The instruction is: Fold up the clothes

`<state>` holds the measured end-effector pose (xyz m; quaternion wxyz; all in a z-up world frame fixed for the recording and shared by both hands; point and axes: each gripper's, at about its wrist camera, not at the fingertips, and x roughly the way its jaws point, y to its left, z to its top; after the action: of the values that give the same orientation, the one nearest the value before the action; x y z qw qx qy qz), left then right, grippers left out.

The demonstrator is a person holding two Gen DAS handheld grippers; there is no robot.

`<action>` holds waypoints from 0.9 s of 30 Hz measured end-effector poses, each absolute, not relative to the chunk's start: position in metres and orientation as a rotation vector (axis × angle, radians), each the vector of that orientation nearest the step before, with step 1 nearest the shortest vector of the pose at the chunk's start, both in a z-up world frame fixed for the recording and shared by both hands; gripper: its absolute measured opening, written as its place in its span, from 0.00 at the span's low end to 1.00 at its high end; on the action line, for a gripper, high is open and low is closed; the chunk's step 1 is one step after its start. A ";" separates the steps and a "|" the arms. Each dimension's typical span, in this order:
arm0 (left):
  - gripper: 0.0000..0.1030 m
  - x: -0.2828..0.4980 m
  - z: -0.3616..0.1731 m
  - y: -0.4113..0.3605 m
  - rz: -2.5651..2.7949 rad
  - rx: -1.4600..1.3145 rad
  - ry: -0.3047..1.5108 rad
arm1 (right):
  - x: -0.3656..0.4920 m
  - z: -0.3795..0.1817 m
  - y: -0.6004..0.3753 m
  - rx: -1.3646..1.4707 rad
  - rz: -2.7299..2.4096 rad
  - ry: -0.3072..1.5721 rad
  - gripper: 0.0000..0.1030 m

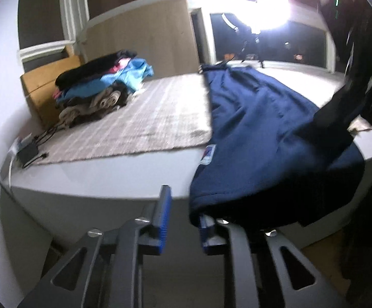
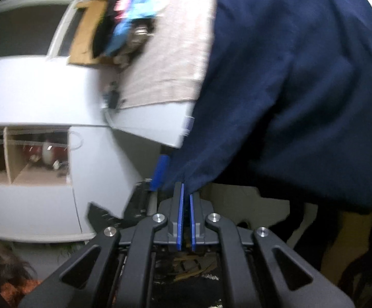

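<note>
A navy blue garment (image 1: 257,128) lies along the right side of the table and hangs over its near edge; it fills the right of the right wrist view (image 2: 301,89). My left gripper (image 1: 183,205) is open below the table edge, its right finger partly under the hanging hem. My right gripper (image 2: 186,195) is shut on the garment's lower edge, below table level. The left gripper's blue pad (image 2: 160,172) shows beside it in the right wrist view.
A beige checked cloth (image 1: 147,120) covers the white table (image 1: 96,174). A pile of folded clothes (image 1: 101,87) sits at the far left by a cardboard box (image 1: 44,87). A black adapter with cables (image 1: 28,151) lies at the left corner. A bright ring light (image 1: 260,2) shines behind.
</note>
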<state>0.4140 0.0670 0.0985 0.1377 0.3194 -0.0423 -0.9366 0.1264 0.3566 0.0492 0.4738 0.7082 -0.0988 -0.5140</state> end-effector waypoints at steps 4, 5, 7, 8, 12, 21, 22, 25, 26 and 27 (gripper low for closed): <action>0.02 0.420 0.110 0.065 -2.737 0.842 -0.173 | 0.125 0.069 0.346 1.667 -1.252 -0.255 0.04; 0.02 0.423 0.115 0.064 -2.733 0.805 -0.186 | 0.127 0.081 0.342 1.626 -1.246 -0.253 0.04; 0.02 0.429 0.122 0.062 -2.697 0.741 -0.210 | 0.132 0.098 0.342 1.544 -1.232 -0.245 0.04; 0.02 0.427 0.118 0.061 -2.682 0.757 -0.213 | 0.135 0.101 0.343 1.520 -1.232 -0.237 0.04; 0.02 0.421 0.092 0.068 -2.647 0.883 -0.269 | 0.138 0.049 0.354 1.645 -1.284 -0.159 0.04; 0.14 0.421 0.076 0.074 -2.619 1.009 -0.407 | 0.149 0.013 0.363 1.741 -1.314 -0.007 0.07; 0.16 0.423 0.074 0.075 -2.627 1.023 -0.442 | 0.150 0.019 0.371 1.733 -1.314 0.005 0.08; 0.26 0.439 0.070 0.068 -2.654 1.102 -0.498 | 0.148 0.036 0.409 1.708 -1.382 -0.025 0.20; 0.26 0.449 0.071 0.063 -2.682 1.133 -0.500 | 0.145 0.039 0.427 1.705 -1.444 -0.047 0.22; 0.27 0.459 0.072 0.058 -2.702 1.163 -0.503 | 0.142 0.041 0.446 1.702 -1.517 -0.067 0.23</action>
<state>0.4592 0.0582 0.0724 0.0784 0.3884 -0.1681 -0.9026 0.1415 0.4460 0.0412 0.4174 0.6781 -0.0267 -0.6044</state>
